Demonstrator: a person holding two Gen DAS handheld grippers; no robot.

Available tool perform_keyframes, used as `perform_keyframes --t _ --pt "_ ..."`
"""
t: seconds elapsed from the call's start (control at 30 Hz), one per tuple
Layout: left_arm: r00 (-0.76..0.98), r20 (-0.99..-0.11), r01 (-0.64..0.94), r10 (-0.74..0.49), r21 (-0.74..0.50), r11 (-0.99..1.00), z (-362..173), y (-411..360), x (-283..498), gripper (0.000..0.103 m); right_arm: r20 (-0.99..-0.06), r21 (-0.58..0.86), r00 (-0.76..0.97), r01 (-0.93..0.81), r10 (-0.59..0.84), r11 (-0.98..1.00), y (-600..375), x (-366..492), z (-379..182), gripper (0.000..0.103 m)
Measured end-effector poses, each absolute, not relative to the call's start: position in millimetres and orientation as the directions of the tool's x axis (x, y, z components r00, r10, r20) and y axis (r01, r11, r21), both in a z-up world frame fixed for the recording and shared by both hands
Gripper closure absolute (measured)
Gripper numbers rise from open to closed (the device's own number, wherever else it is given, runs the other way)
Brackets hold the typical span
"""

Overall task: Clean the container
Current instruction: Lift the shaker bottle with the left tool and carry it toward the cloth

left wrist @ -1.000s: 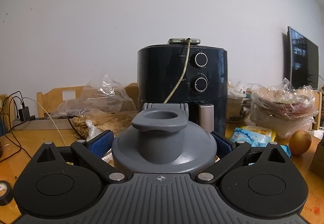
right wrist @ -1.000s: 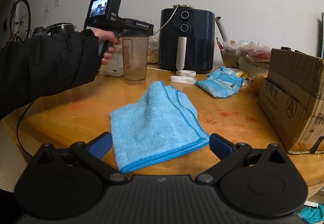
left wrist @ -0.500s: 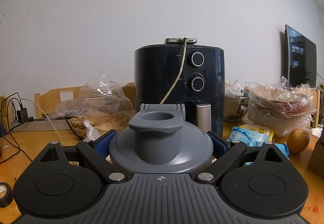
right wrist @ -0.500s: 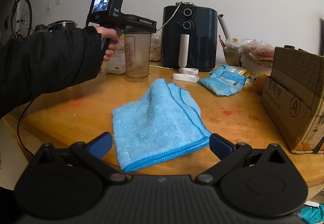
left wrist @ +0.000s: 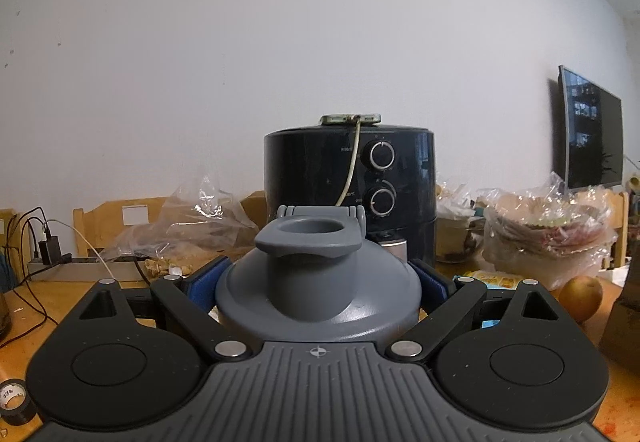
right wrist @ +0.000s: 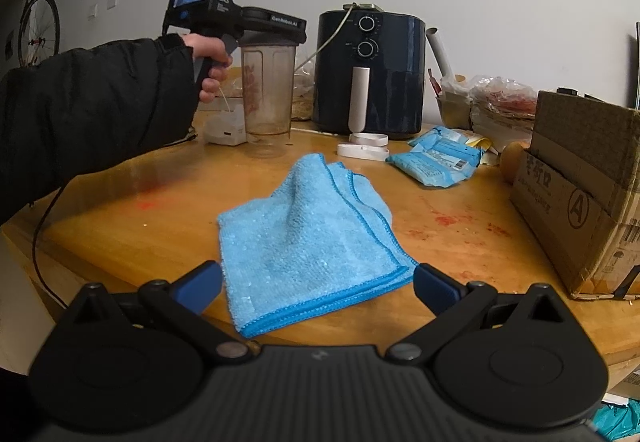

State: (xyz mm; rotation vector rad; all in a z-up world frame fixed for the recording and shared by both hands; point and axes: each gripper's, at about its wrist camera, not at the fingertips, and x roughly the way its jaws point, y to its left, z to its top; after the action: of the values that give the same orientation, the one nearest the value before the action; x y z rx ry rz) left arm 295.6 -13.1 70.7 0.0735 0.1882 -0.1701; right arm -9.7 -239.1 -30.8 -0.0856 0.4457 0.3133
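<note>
container [right wrist: 267, 94], a clear tumbler with a grey lid [left wrist: 318, 290], stands on the wooden table [right wrist: 440, 242] before the black air fryer [right wrist: 370, 72]; left gripper [left wrist: 318, 282] clenched on its lid; right gripper [right wrist: 318, 282] spread wide over the blue cloth [right wrist: 308, 238]

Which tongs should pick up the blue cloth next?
Right, probably. The right tongs are open with the cloth lying just ahead, while the left tongs are shut on the container's lid.
</note>
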Motion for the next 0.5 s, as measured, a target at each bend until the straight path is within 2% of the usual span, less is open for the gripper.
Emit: perform_keyframes --t 0.5 --pt "0.964 -0.194 0.198 -0.181 0.069 0.978 84.5 -17.3 269.1 0.008 -0.426 -0.015 0.862 -0.311 0.275 0.95 -240.5 -10.5 -27.2 0.0"
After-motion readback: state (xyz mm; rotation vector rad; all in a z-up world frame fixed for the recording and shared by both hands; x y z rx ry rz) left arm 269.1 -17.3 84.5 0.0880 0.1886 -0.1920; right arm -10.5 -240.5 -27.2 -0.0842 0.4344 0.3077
